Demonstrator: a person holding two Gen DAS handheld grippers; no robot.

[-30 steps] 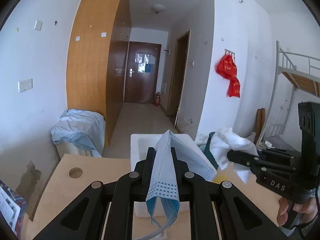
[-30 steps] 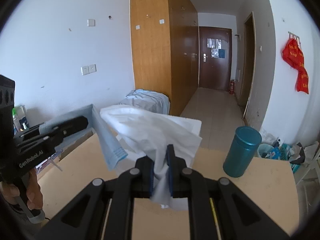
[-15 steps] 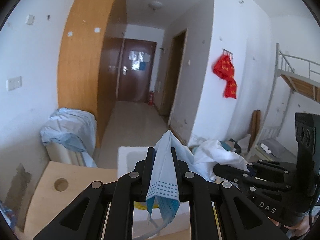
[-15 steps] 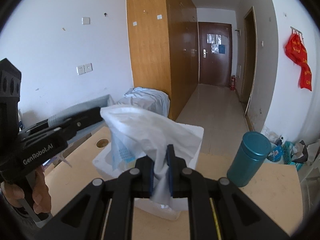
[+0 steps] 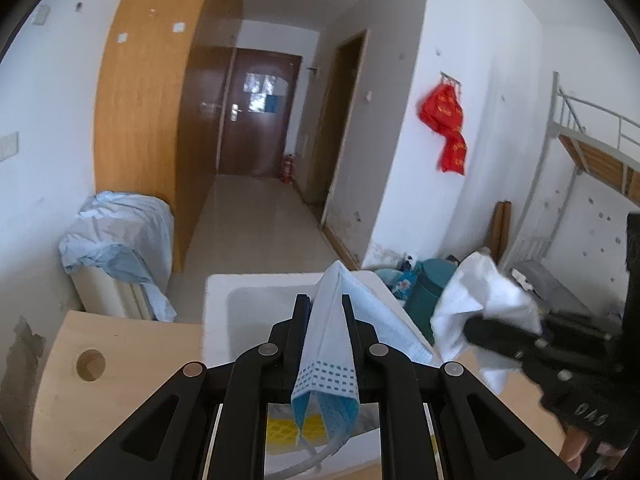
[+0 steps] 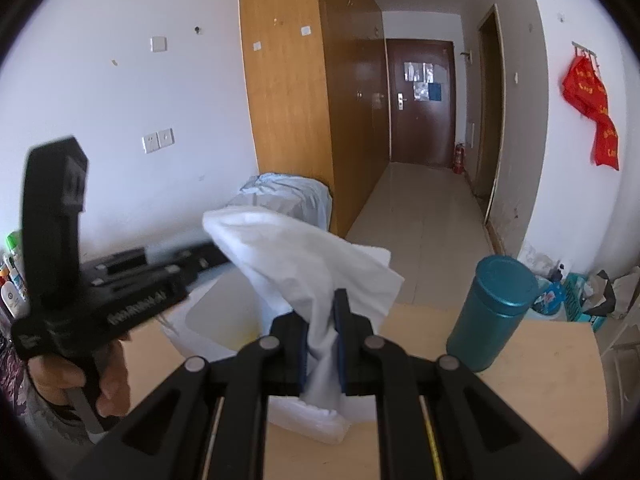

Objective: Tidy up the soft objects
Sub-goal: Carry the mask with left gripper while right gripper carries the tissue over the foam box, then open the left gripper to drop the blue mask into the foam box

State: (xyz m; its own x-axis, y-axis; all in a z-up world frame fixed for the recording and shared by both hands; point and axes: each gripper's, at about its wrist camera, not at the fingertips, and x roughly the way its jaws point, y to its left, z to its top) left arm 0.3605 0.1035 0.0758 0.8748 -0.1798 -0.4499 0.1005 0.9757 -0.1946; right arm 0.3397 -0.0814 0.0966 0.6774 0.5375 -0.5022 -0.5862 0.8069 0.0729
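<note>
Blue face mask (image 5: 326,344) clamped in left tool (image 5: 326,308), white cloth (image 6: 304,264) pinched in right tool (image 6: 322,312), both held above white foam box (image 5: 256,300) on worktop (image 6: 536,364), tools angled slightly downward

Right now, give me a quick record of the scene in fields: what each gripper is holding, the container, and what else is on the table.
left gripper: shut on blue face mask, above the box
right gripper: shut on white cloth
container: white foam box, open, on the table
inside box: something yellow, unclear what
table: light wood
also on table: teal canister, upright, right of the box
</note>
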